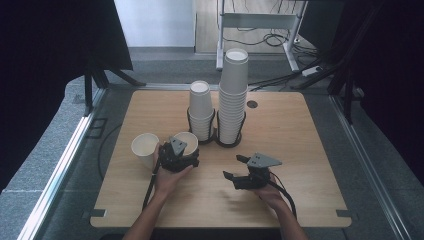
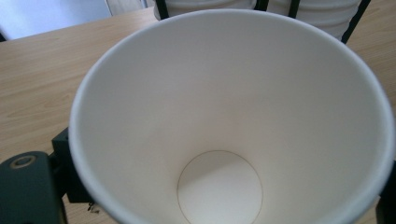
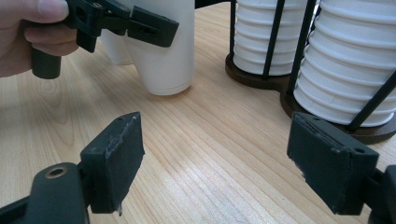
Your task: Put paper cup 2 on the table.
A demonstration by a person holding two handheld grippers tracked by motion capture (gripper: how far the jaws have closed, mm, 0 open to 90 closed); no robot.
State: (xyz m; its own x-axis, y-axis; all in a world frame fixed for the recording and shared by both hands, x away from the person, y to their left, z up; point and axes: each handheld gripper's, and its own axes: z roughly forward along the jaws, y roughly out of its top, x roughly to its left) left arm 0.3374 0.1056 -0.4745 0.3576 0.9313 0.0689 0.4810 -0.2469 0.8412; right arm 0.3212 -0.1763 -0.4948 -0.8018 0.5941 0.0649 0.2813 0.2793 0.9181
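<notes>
Left gripper (image 1: 178,154) clamps a paper cup (image 1: 187,141); right gripper (image 1: 240,169) spread and empty.
The cup rests on the table (image 1: 300,150) before the cup stacks (image 1: 233,100); probably light and crushable, best pinched gently at its wall.

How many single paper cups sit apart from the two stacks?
2: one cup stands free on the table's left; the other cup is held in the left gripper. Others could be hidden.

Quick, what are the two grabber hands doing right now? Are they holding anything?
Left gripper: closed on a paper cup, which stands on the table.
Right gripper: open, holding nothing.
</notes>
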